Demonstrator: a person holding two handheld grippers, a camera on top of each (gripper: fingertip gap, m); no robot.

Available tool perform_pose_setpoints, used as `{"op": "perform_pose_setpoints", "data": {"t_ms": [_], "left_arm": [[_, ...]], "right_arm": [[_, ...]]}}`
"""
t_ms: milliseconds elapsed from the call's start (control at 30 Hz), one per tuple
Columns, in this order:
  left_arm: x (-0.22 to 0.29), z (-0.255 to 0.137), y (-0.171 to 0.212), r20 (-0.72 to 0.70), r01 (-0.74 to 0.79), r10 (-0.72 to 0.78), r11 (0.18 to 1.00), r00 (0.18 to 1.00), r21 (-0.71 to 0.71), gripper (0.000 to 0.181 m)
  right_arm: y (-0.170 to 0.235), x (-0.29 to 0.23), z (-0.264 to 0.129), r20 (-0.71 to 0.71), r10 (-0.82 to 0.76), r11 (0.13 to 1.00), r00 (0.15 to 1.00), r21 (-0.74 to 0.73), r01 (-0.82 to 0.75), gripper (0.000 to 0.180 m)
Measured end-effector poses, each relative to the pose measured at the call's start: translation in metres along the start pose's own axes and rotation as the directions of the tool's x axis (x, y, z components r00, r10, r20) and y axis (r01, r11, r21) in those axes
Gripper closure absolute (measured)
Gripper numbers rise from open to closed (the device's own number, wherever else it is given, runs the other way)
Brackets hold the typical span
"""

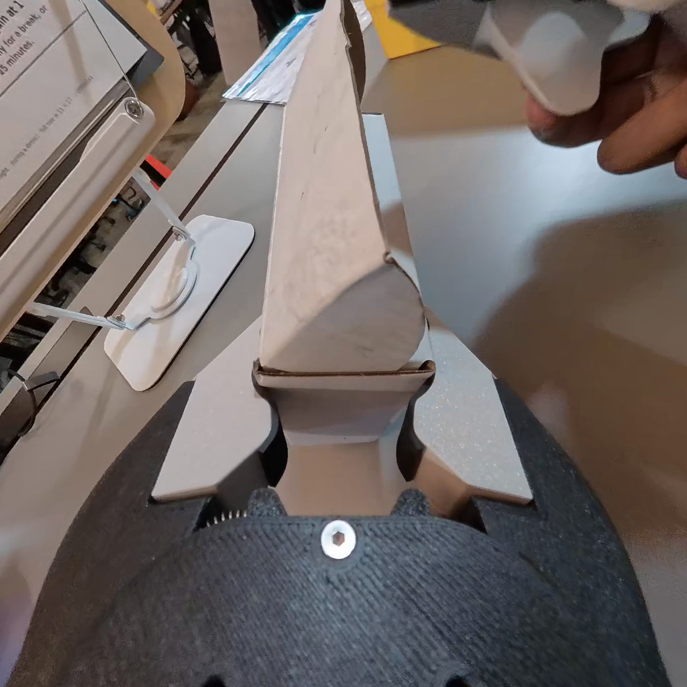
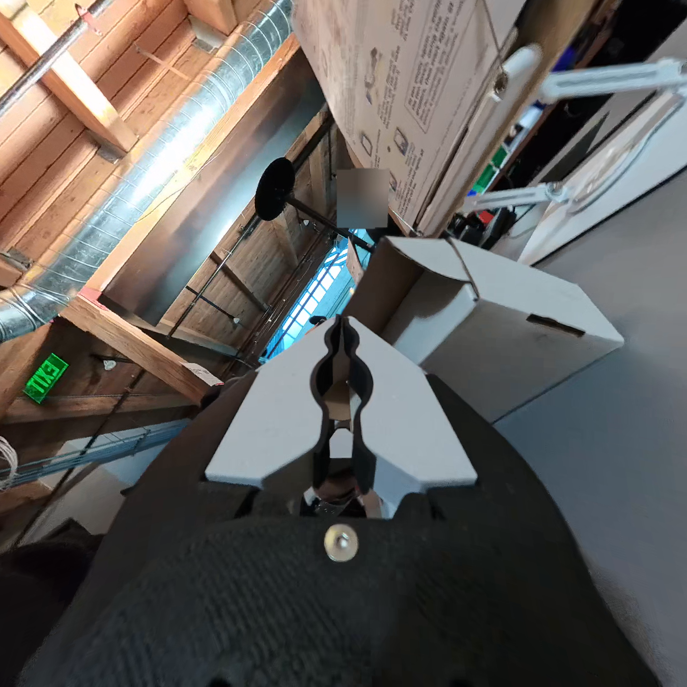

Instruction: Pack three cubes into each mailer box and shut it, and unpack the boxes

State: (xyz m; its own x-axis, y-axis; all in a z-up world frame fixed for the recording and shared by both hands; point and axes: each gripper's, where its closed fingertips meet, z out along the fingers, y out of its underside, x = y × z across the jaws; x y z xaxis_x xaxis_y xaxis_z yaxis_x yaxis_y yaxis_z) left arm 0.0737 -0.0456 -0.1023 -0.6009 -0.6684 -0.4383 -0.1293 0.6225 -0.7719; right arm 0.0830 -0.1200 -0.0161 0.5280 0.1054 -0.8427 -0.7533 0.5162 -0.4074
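Note:
A white mailer box (image 1: 327, 208) stands edge-on in front of my left gripper (image 1: 344, 375), its lid raised and its brown inside showing at the far edge. The left gripper is shut across the box's near flap. In the right wrist view the same box (image 2: 494, 334) lies tilted on the grey table (image 2: 624, 464) with its lid open and a slot in its side. My right gripper (image 2: 340, 323) points up toward the ceiling, just left of the box, jaws together with nothing seen between the tips. No cubes are in view.
A person's hand (image 1: 632, 130) holds a white handle (image 1: 550, 52) at the upper right. A sign on a white stand base (image 1: 178, 297) sits to the left and also shows in the right wrist view (image 2: 602, 160). A blue-and-white packet (image 1: 275, 70) and a yellow object (image 1: 409, 33) lie farther back. One gripper's finger ends stand about 12 cm off the other's.

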Motion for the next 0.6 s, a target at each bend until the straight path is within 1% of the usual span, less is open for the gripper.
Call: {"op": "perform_pose_setpoints", "data": {"t_ms": [67,133,233,433,533,600], "left_arm": [[0.001,0.0,0.0,0.002,-0.013,0.013,1.0,1.0,0.003,0.107],[0.002,0.0,0.001,0.008,-0.054,0.054,0.999,0.999,0.005,0.108],[0.005,-0.001,0.002,0.029,-0.163,0.163,0.987,0.986,0.005,0.108],[0.015,-0.003,0.001,0.021,-0.289,0.288,0.956,0.957,0.043,0.107],[0.021,-0.004,0.002,0.021,-0.358,0.358,0.931,0.934,0.065,0.105],[0.02,-0.004,0.002,0.057,-0.397,0.394,0.915,0.918,0.071,0.103]], "right_arm": [[0.008,0.007,0.002,-0.008,0.069,0.997,0.998,-0.035,-0.069,0.177],[0.014,0.01,0.004,-0.016,0.088,0.994,0.996,-0.058,-0.089,0.177],[0.016,0.008,0.005,-0.031,0.02,0.997,0.999,-0.079,-0.022,0.18],[0.013,-0.004,0.007,-0.016,-0.145,0.985,0.989,-0.097,0.143,0.178],[0.014,-0.004,0.007,-0.031,-0.184,0.978,0.982,-0.108,0.18,0.177],[0.012,0.001,0.005,-0.058,-0.185,0.979,0.981,-0.098,0.179,0.179]]}}
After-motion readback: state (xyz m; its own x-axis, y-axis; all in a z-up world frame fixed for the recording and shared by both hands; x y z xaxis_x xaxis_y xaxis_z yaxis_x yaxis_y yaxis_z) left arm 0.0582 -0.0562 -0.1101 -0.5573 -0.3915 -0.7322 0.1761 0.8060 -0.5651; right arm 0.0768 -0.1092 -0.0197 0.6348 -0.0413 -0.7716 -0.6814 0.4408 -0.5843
